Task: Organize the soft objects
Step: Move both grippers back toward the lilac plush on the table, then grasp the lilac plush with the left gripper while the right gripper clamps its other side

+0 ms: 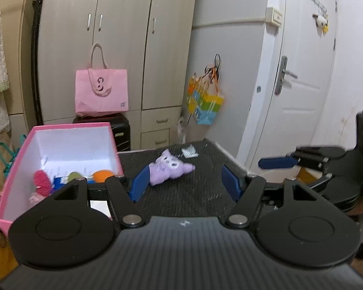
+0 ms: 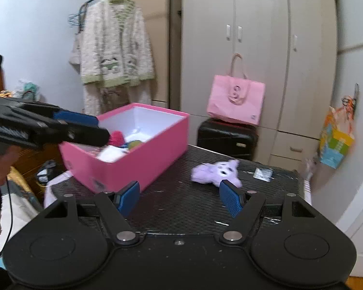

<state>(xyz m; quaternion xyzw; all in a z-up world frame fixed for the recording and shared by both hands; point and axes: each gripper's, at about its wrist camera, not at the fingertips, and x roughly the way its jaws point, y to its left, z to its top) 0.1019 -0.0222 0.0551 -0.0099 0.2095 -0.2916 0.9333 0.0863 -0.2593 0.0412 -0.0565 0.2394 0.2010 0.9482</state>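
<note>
Dark ribbed tabletop [image 1: 193, 193]: a lilac plush toy [image 1: 168, 169] lies beside an open pink cardboard box [image 2: 138, 164]; left gripper [image 1: 186, 183] and right gripper [image 2: 179, 198] hover with jaws parted, empty.

A home bedroom or dressing corner is showing itself here: a tall wardrobe [image 1: 96, 43] with drawers is filling the back wall, a fluffy robe [image 2: 116, 48] is hanging from a rail beside it, and a white door [image 1: 302, 72] with a lever handle is standing at the right. A pink tote [image 1: 101, 91] is sitting on a black suitcase [image 2: 227, 137], a colourful bag [image 1: 205, 101] is dangling from a wall hook, and a pink box [image 2: 138, 154] of soft toys is resting on a dark table [image 1: 193, 193].
</note>
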